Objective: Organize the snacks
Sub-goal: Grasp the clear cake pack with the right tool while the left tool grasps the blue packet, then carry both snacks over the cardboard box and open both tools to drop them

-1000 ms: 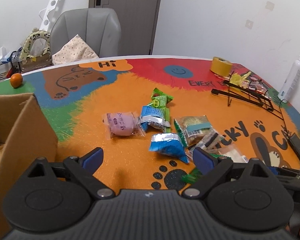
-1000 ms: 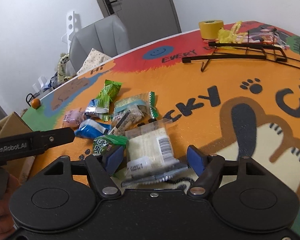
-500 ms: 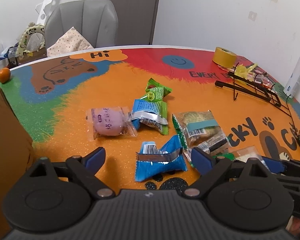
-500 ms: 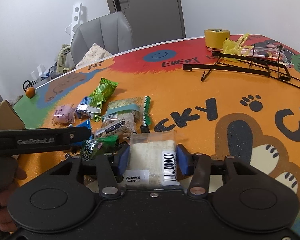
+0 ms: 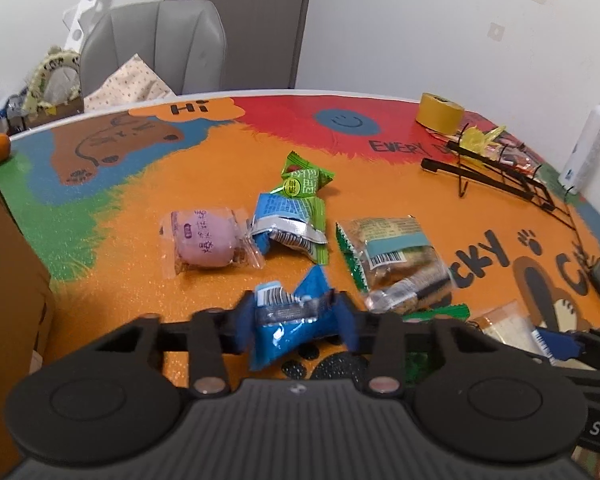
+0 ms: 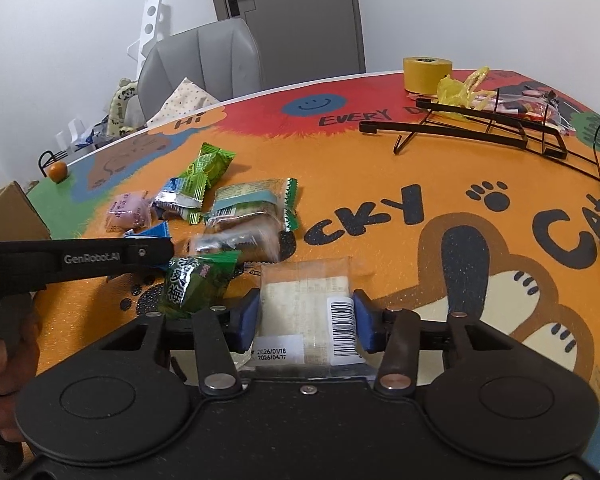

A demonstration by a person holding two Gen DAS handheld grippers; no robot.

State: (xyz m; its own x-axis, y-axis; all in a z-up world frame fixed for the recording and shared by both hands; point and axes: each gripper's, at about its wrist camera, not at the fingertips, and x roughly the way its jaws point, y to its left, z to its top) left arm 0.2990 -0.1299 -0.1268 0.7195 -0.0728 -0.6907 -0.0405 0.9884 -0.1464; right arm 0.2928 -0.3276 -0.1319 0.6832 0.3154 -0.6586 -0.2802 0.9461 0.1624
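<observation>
Left tongs (image 5: 294,316) just narrowed, blue pads clamped on a blue snack packet (image 5: 288,332) at 6 o'clock on the cartoon-printed worktop (image 5: 204,184). Right tongs (image 6: 306,318) pinched on a clear-wrapped pale cake with barcode (image 6: 306,304), also near 6 o'clock. Loose snack pile (image 5: 300,224) at centre.

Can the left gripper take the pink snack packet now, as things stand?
Probably not yet. The left gripper has just closed on the blue packet, so its jaws are occupied. The pink snack packet lies uncovered just beyond it on the table.
</observation>
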